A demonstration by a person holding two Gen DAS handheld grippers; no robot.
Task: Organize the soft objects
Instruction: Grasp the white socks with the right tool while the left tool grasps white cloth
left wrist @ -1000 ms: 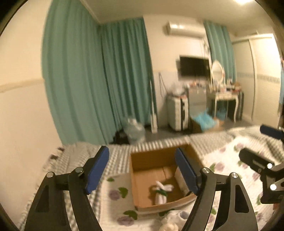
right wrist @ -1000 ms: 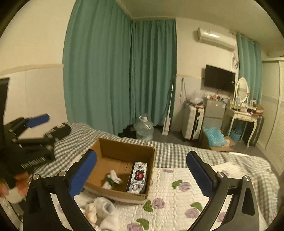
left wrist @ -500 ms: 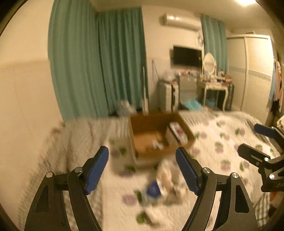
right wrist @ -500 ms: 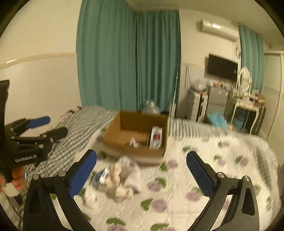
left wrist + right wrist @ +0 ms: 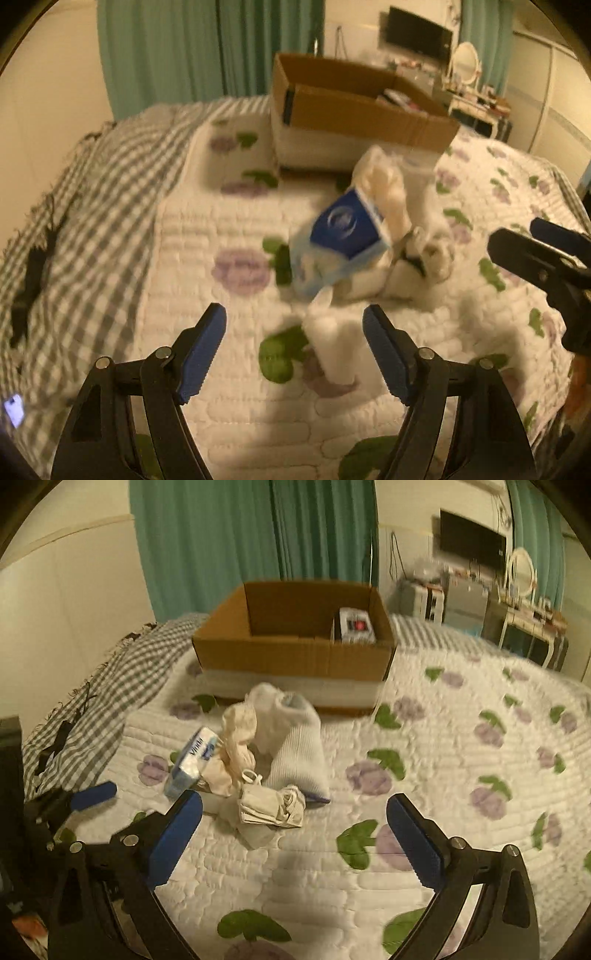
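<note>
Left gripper (image 5: 294,334): jaws spread wide and empty; you hold it low over the quilt (image 5: 229,424), just short of the pile.

Right gripper (image 5: 293,834): also wide apart and holding nothing; its fingers frame the near edge of the pile.

Pile of soft objects (image 5: 258,760): lies on the quilt just in front of the cardboard box (image 5: 295,657), touching neither gripper.

Tissue pack (image 5: 192,757): blue-and-white wrapper at the left of the pile, tilted against the cloth pieces. Judged light and squashy, with a slippery film; you would take it across its narrow sides, not by the loose wrapper end.

Rolled white sock (image 5: 295,746): the bulkiest piece, ribbed, lying at the right of the pile. Likely light and springy; pinch it through the thick middle so it does not unroll.

Cream cloth (image 5: 238,738): crumpled, standing between tissue pack and rolled white sock. Limp; expect it to drape and drag its neighbours if you lift from an edge.

Folded white bundle (image 5: 271,806): nearest to the right gripper, with a small loop on top. Probably the easiest first pick; close across its folded body.

Box contents: one patterned packet (image 5: 356,627) stands against the right wall; the rest of the floor is hidden by the front wall.

Blur note: the left wrist view is smeared, so fine detail of the pile is uncertain there.
</note>
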